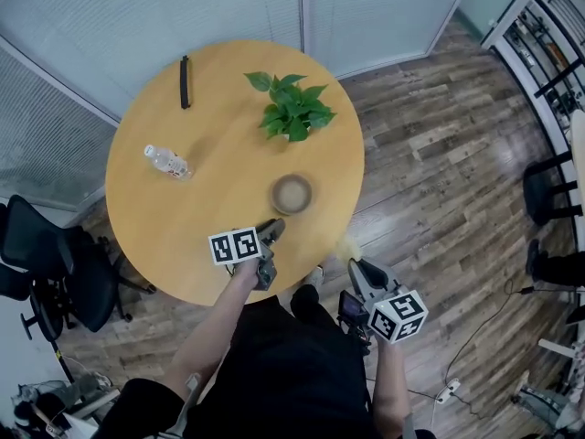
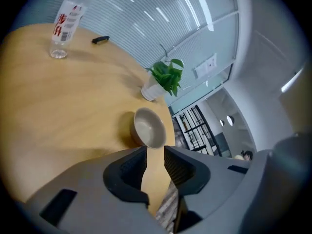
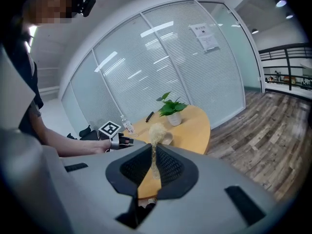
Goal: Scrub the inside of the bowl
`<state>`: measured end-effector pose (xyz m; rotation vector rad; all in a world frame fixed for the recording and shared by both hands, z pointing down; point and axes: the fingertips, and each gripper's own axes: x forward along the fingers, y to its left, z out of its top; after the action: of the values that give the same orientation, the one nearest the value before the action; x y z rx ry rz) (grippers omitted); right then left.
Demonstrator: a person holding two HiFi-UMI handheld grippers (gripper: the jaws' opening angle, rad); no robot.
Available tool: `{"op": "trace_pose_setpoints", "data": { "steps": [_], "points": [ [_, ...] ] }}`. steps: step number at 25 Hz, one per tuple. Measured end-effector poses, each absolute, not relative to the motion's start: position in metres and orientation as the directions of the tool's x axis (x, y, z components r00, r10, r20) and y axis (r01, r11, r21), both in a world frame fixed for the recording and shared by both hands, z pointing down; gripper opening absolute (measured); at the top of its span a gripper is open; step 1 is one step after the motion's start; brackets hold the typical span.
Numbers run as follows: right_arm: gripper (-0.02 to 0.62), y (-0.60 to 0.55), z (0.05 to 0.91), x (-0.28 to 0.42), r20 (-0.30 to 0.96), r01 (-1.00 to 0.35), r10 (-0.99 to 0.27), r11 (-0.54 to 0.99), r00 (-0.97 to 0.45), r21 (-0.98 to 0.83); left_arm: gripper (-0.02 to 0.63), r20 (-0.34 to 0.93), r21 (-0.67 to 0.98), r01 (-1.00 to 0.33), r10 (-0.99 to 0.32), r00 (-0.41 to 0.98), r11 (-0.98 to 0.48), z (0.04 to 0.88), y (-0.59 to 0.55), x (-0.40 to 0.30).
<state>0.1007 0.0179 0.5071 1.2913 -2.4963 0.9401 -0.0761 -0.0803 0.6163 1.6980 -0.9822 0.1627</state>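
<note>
A grey-brown bowl (image 1: pixel 291 193) stands upright on the round wooden table (image 1: pixel 174 236), near its right edge; in the left gripper view the bowl (image 2: pixel 148 127) is empty and lies just beyond the jaws. My left gripper (image 1: pixel 273 229) hovers over the table just short of the bowl, and the left gripper (image 2: pixel 155 154) is open with nothing between its pads. My right gripper (image 1: pixel 354 265) is off the table's edge over the floor. This right gripper (image 3: pixel 154 154) is shut on the thin handle of a scrub brush (image 3: pixel 156 131), whose fuzzy pale head points toward the bowl.
A potted green plant (image 1: pixel 292 108) stands behind the bowl. A water bottle (image 1: pixel 167 162) lies at the table's left and a black bar (image 1: pixel 185 81) at the far edge. Office chairs (image 1: pixel 55 263) stand left of the table. Glass partitions run behind it.
</note>
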Motion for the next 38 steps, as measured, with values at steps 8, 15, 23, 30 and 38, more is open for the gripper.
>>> {"op": "trace_pose_setpoints", "data": {
  "steps": [8, 15, 23, 30, 38],
  "points": [
    [0.035, 0.023, 0.513, 0.106, 0.437, -0.796, -0.682, 0.388, -0.587, -0.464, 0.168, 0.537, 0.824, -0.534, -0.556, 0.634, 0.188, 0.646, -0.1, -0.08],
    [0.034, 0.025, 0.511, 0.108, 0.443, -0.8, -0.682, 0.381, -0.582, -0.464, 0.183, 0.546, 0.832, -0.465, -0.595, 0.59, 0.303, 0.664, -0.11, -0.08],
    [0.035, 0.032, 0.512, 0.108, 0.448, -0.798, -0.677, 0.379, -0.584, -0.468, 0.164, 0.575, 0.815, -0.457, -0.593, 0.564, 0.356, 0.673, -0.117, -0.083],
    [0.035, 0.034, 0.515, 0.112, 0.453, -0.801, -0.677, 0.372, -0.58, -0.469, 0.084, 0.57, 0.819, -0.453, -0.59, 0.571, 0.353, 0.668, -0.121, -0.078],
    [0.035, 0.033, 0.515, 0.109, 0.451, -0.799, -0.673, 0.386, -0.586, -0.461, 0.047, 0.596, 0.798, -0.495, -0.565, 0.57, 0.343, 0.668, -0.115, -0.079]
  ]
}}
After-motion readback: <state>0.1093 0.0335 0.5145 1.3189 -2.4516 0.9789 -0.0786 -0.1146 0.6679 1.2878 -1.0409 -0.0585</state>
